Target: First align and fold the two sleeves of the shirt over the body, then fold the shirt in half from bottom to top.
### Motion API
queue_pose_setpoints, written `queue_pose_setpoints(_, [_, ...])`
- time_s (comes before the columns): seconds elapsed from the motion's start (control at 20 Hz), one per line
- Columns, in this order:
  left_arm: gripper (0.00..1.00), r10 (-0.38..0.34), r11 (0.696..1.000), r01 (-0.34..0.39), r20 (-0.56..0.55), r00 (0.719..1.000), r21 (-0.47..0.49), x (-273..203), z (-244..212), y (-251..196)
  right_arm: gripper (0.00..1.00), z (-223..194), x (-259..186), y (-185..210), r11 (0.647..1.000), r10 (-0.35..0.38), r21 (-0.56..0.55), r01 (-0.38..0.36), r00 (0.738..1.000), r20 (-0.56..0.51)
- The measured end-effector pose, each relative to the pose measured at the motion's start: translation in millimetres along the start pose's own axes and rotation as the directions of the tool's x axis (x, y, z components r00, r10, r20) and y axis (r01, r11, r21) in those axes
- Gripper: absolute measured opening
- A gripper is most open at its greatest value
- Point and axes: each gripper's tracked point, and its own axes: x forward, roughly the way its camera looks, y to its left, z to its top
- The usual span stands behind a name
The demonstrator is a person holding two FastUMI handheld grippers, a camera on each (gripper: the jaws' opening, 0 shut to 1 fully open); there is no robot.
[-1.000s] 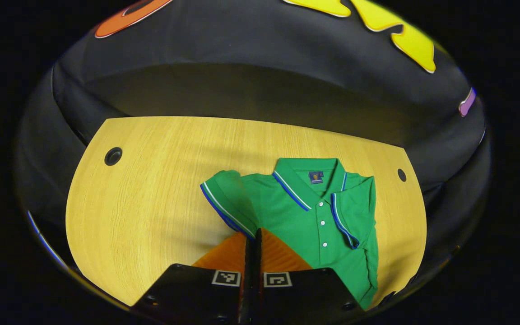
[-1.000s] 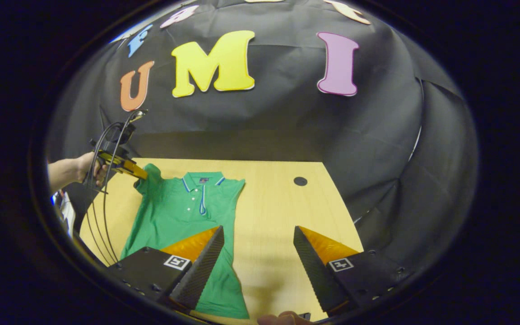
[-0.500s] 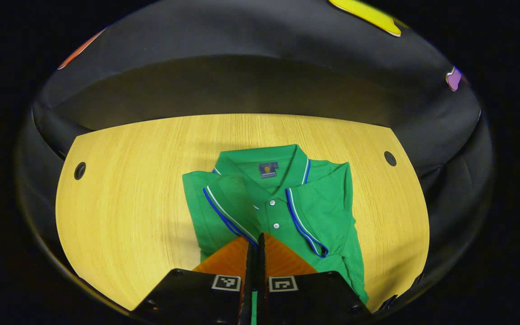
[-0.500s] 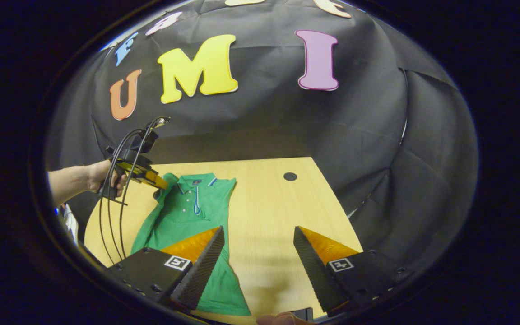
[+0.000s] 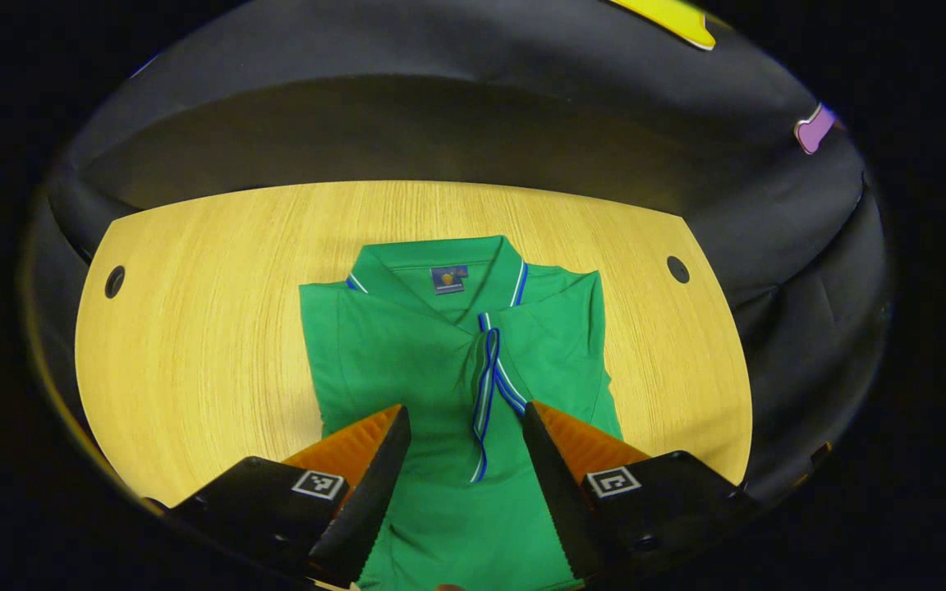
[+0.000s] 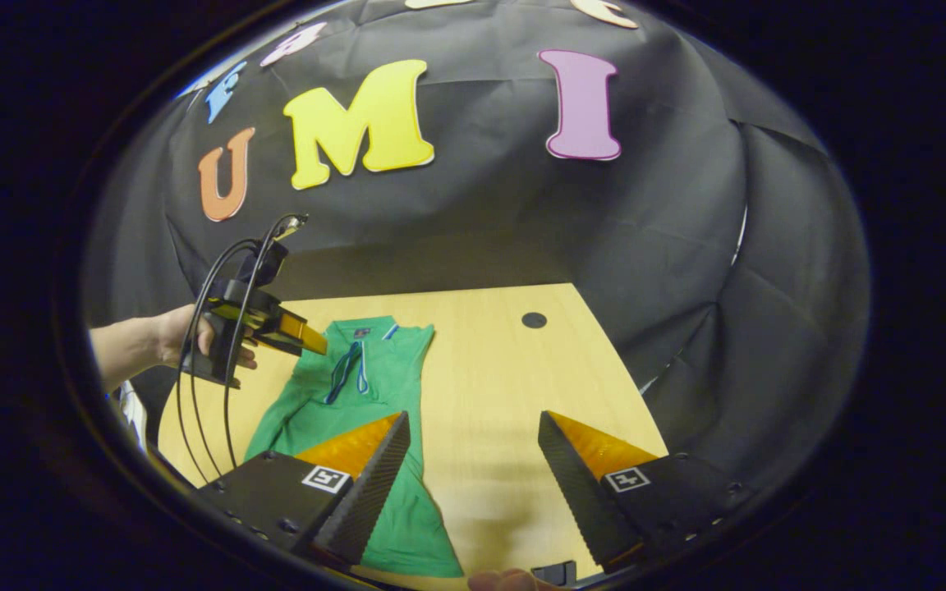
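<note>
Apparently both sleeves are lying folded over the green shirt [image 5: 448, 361] on the table [image 5: 218, 312], their striped cuffs meeting just below the collar. The left gripper [image 5: 463, 435] is hovering above those cuffs, spread wide and holding nothing. The right gripper [image 6: 473, 447] is hanging beside the shirt's hem, equally wide and gripping nothing. Judging from this, 1 step is remaining: the bottom-to-top fold.
</note>
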Motion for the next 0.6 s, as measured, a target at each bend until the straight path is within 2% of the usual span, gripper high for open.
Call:
queue_pose_setpoints(0.05, [0.93, 0.011, 1.000, -0.011, 0.017, 1.000, -0.006, -5, 1, 5, 0.96, 2, 1, 3, 1.000, 0.005, -0.011, -0.005, 1.000, 0.003])
queue_pose_setpoints(0.35, [0.93, 0.037, 0.999, -0.034, 0.135, 0.990, -0.025, -51, -1, 19, 0.96, 9, 7, 23, 0.994, 0.072, -0.088, -0.071, 0.997, 0.014])
queue_pose_setpoints(0.5, [0.93, 0.093, 0.996, -0.089, 0.187, 0.978, -0.033, -79, -19, 34, 0.96, 1, 8, 27, 0.989, 0.087, -0.122, -0.087, 0.996, -0.003])
queue_pose_setpoints(0.6, [0.93, 0.124, 0.992, -0.126, 0.254, 0.959, -0.008, -99, -29, 40, 0.96, -8, 8, 29, 0.986, 0.090, -0.138, -0.092, 0.996, -0.021])
